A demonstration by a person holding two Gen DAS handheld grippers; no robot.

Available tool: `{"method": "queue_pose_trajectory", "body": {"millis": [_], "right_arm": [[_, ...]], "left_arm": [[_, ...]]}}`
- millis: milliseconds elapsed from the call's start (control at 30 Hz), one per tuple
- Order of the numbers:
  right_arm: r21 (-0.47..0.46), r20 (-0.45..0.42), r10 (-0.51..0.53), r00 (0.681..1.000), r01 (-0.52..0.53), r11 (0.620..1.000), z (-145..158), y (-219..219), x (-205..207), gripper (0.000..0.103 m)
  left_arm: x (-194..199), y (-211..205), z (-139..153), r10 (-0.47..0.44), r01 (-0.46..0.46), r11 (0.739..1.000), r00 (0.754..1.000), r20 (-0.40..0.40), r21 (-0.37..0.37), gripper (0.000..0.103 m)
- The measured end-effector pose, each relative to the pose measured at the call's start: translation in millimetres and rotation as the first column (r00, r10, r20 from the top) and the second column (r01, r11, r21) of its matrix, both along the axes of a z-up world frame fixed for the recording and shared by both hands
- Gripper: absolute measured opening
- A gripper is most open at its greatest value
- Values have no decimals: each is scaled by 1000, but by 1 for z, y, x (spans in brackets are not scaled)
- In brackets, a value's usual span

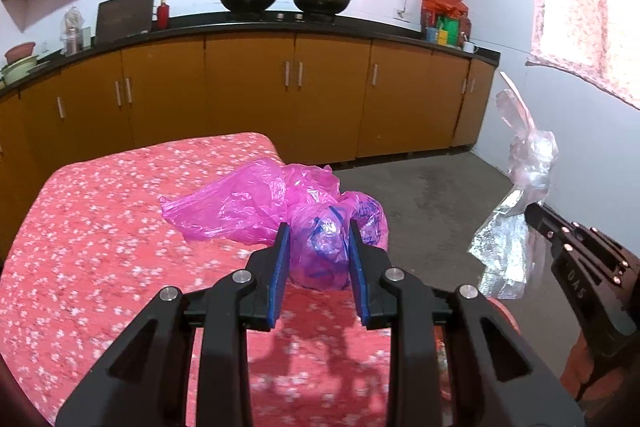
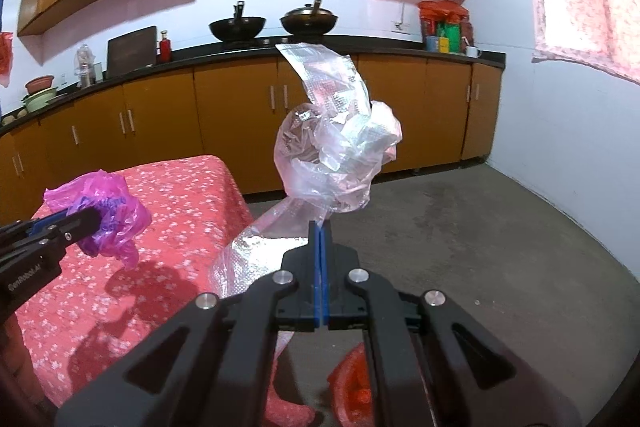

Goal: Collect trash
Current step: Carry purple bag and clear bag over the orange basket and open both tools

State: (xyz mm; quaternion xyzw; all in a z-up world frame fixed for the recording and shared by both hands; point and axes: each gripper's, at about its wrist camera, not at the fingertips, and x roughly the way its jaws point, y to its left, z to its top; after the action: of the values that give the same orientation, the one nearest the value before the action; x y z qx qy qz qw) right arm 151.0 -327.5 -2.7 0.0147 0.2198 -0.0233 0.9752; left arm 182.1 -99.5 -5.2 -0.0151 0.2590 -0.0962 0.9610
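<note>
2 grippers, left (image 1: pixel 319 233) clamping pink bag (image 1: pixel 280 203), right (image 2: pixel 319 227) pinching clear plastic (image 2: pixel 336 155)

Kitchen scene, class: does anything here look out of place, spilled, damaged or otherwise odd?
Nothing looks spilled or broken. The only strays are trash, both already picked up: a crumpled pink plastic bag clamped in the left gripper above the red flowered tablecloth, and a clear plastic wrapper pinched in the right gripper.

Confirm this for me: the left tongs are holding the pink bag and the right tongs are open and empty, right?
Not quite. The right tongs are shut on a clear plastic bag, as the right wrist view shows. The left tongs do hold the pink bag.
</note>
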Motion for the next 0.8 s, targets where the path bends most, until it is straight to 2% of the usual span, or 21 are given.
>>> {"method": "queue_pose_trajectory", "body": {"millis": [333,800], "right_arm": [[-5,-15,-79,997,79,997,-20,-44,-16,2],[-22,-84,-183,980,181,983,-66,-99,-34,2]], "left_arm": [[-6,-52,-13,-92,91,996,995,-30,-17,28],[-22,-125,-47,-225,227,973,971,-77,27,29]]}}
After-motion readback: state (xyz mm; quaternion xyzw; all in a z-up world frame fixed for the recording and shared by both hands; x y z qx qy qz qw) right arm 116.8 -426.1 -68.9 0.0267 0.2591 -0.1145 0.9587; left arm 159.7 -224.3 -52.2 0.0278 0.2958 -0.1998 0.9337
